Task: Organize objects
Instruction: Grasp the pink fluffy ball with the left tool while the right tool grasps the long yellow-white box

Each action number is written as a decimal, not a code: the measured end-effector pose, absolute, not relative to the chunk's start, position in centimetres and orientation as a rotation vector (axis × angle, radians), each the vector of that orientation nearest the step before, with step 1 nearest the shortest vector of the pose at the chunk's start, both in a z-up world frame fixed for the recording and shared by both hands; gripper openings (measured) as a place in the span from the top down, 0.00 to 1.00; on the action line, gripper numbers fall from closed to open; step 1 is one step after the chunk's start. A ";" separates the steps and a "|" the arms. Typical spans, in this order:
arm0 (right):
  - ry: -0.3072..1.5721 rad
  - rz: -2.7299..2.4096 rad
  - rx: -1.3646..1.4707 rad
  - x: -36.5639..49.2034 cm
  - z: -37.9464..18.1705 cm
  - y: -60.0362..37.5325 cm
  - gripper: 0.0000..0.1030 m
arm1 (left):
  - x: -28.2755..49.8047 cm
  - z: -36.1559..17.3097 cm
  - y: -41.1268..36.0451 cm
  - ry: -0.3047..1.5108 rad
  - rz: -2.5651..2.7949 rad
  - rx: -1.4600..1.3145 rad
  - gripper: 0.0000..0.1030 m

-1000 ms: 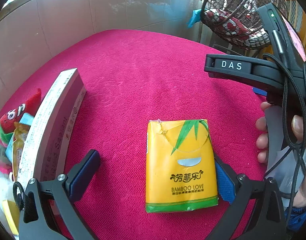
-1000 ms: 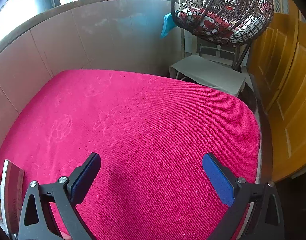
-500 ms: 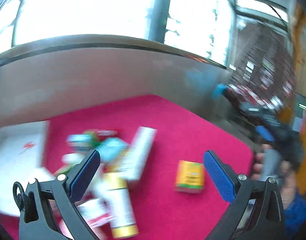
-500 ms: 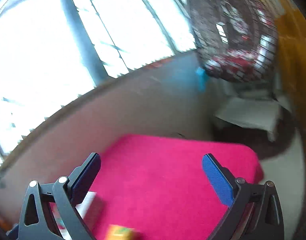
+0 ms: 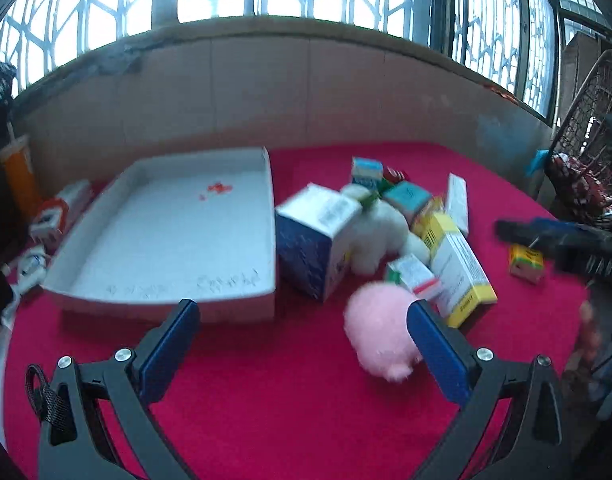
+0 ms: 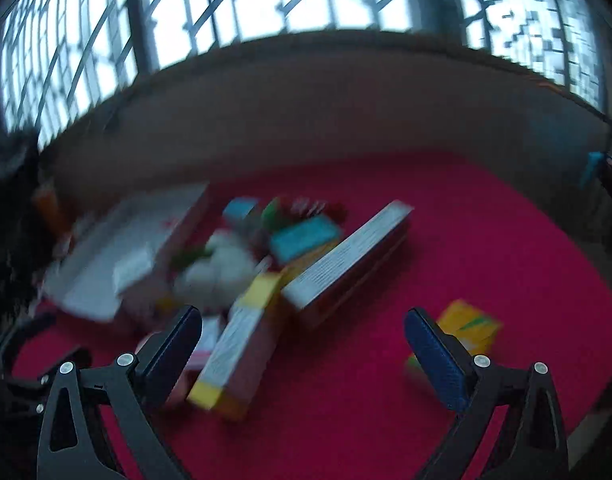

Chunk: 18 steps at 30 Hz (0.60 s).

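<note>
The left tongs stood wide open and empty above the red surface, their blue pads spread with nothing between them. The right tongs were likewise spread wide and held nothing.

The relation that mattered was between the pile and the white tray. From the left wrist view the tray lay ahead and to the left of the tongs, its near wall just beyond the left pad, and it looked bare inside apart from a small red mark. The heap of things to be sorted lay ahead and to the right: a blue-and-white box stood just beside the tray's right wall, a white plush toy and several small cartons crowded behind it, and a yellow-ended carton lay with its long axis running away from the tongs, slanting toward the upper left.

Nearest of all was a pink plush toy, lying just inside the right pad of the left tongs, partly hidden by it (blur made its outline soft). A small yellow packet sat well apart on the far right; in the right wrist view this packet lay just past that tool's right pad.

By this judgement the left tongs were nearer the pink toy, and a small shift rightward would have centred it between the pads before closing, with the tray then a short carry to the left.
</note>
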State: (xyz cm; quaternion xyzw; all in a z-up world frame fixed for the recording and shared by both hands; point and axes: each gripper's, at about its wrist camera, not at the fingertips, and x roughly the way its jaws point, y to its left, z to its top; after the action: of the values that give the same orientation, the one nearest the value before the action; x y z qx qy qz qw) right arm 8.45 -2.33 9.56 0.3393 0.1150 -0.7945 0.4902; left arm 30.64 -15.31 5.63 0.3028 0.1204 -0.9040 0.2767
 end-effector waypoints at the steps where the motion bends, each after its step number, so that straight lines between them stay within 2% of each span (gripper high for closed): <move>1: 0.306 -1.899 0.829 9.4 9.1 -3.0 0.00 | 30.3 5.4 -15.3 0.337 -2.434 0.834 0.00; 7: 0.445 -1.860 0.826 11.4 7.2 -4.7 0.06 | 31.4 4.9 -15.4 0.407 -2.452 0.874 0.00; 9: 0.462 -1.861 0.868 11.0 6.6 -5.1 0.18 | 31.4 4.7 -15.9 0.444 -2.450 0.887 0.00; 11: 0.466 -1.860 0.905 11.1 6.0 -5.9 0.25 | 31.4 4.6 -15.9 0.456 -2.450 0.896 0.00; 16: 0.480 -1.833 0.933 11.1 4.4 -7.7 0.31 | 30.6 4.5 -15.0 0.436 -2.475 0.939 0.00; 18: 0.488 -1.832 0.913 11.2 4.7 -8.0 0.43 | 29.6 4.4 -14.6 0.415 -2.490 0.979 0.00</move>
State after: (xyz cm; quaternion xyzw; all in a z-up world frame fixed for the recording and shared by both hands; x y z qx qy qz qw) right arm 11.22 -7.97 4.69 0.3769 0.2014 -0.7560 0.4958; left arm 29.62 -14.60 4.40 0.3531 0.1498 -0.8980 0.2155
